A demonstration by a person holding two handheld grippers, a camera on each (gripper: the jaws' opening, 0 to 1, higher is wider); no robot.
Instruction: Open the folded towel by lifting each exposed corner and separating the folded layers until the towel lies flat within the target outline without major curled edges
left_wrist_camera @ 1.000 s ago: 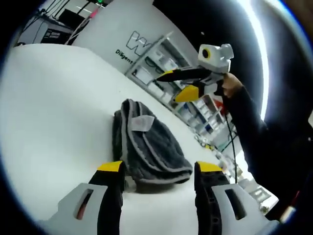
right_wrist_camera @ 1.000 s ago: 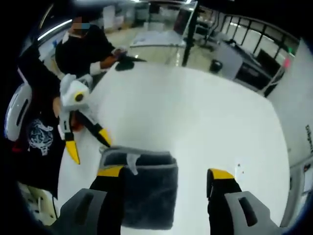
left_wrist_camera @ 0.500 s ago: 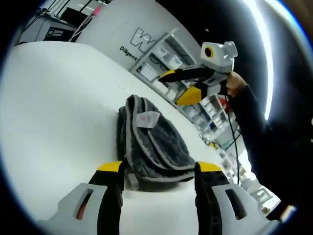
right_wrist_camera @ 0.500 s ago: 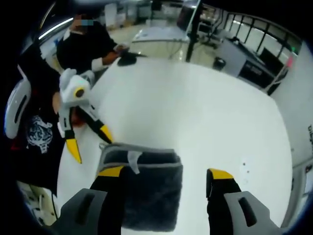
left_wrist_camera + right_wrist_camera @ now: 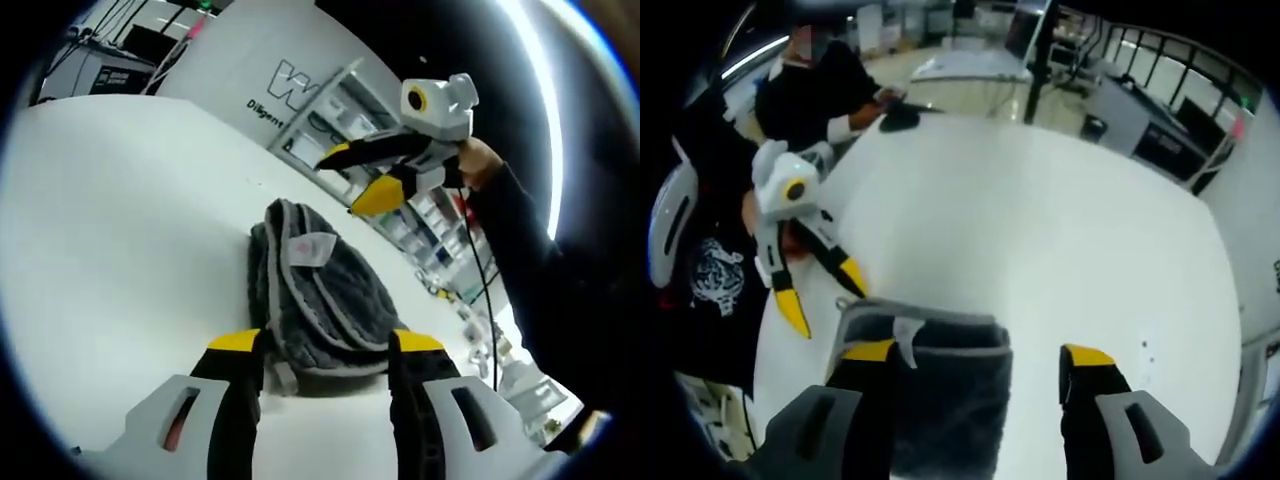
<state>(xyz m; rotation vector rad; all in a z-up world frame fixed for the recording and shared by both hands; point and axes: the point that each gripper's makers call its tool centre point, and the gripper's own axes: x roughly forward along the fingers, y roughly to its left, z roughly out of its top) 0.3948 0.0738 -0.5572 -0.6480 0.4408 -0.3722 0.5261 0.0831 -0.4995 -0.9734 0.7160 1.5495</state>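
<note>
White surface (image 5: 1040, 230), folded towel (image 5: 315, 300) untouched; my left claw (image 5: 322, 345) and right claw (image 5: 980, 352) both apart. Risk: pinching several layers together, dragging bundle.

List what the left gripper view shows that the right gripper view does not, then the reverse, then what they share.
Left gripper view alone: a wall with lettering, shelving, and the right gripper hanging above the towel's far end, jaws apart.

Right gripper view alone: a seated person at the table's far edge, railings, and the left gripper at the towel's left corner, jaws apart.

Both: the folded grey towel with its white tag, lying on the white table, and each view's own open yellow-tipped jaws.
</note>
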